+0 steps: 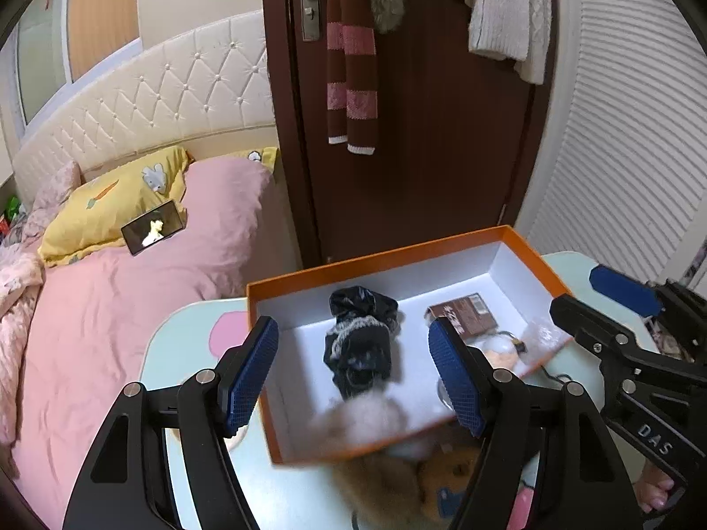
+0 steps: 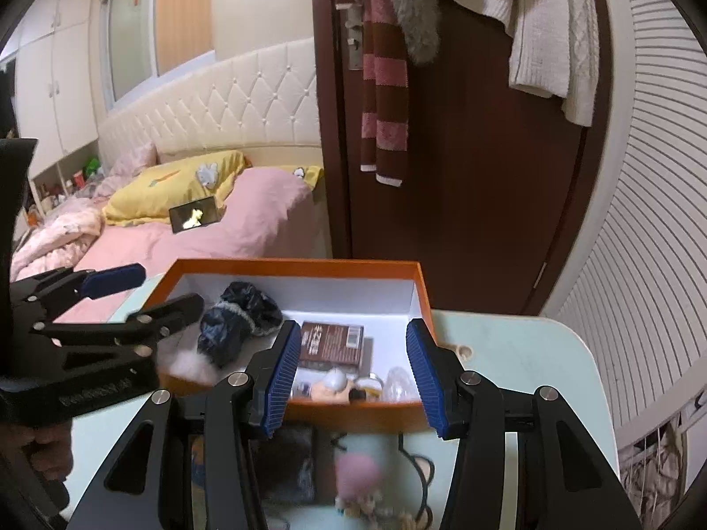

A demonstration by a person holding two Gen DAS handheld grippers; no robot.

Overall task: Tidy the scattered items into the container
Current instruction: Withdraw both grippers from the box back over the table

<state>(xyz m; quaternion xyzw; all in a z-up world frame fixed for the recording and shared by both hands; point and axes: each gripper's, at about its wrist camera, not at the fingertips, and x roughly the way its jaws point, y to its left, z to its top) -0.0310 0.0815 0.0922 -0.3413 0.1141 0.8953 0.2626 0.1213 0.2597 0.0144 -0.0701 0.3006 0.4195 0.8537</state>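
Observation:
An orange box (image 1: 397, 260) with a white inside sits on a pale blue table; it also shows in the right wrist view (image 2: 420, 296). Inside lie a black mitten (image 1: 360, 340) (image 2: 238, 322), a brown packet (image 1: 464, 311) (image 2: 331, 342) and small items at the right end (image 2: 353, 386). My left gripper (image 1: 353, 373) is open over the box's near edge, above a blurred fluffy brown toy (image 1: 397, 463). My right gripper (image 2: 353, 377) is open at the box's near wall. A pink plush toy (image 2: 355, 479) and a dark pouch (image 2: 287, 459) lie on the table below it.
A pink bed (image 1: 132, 309) with a phone (image 1: 152, 227) on it lies left of the table. A dark brown door (image 1: 420, 132) with hanging scarves stands behind. White slatted doors (image 2: 640, 265) are at the right. A black cable (image 2: 424, 468) lies on the table.

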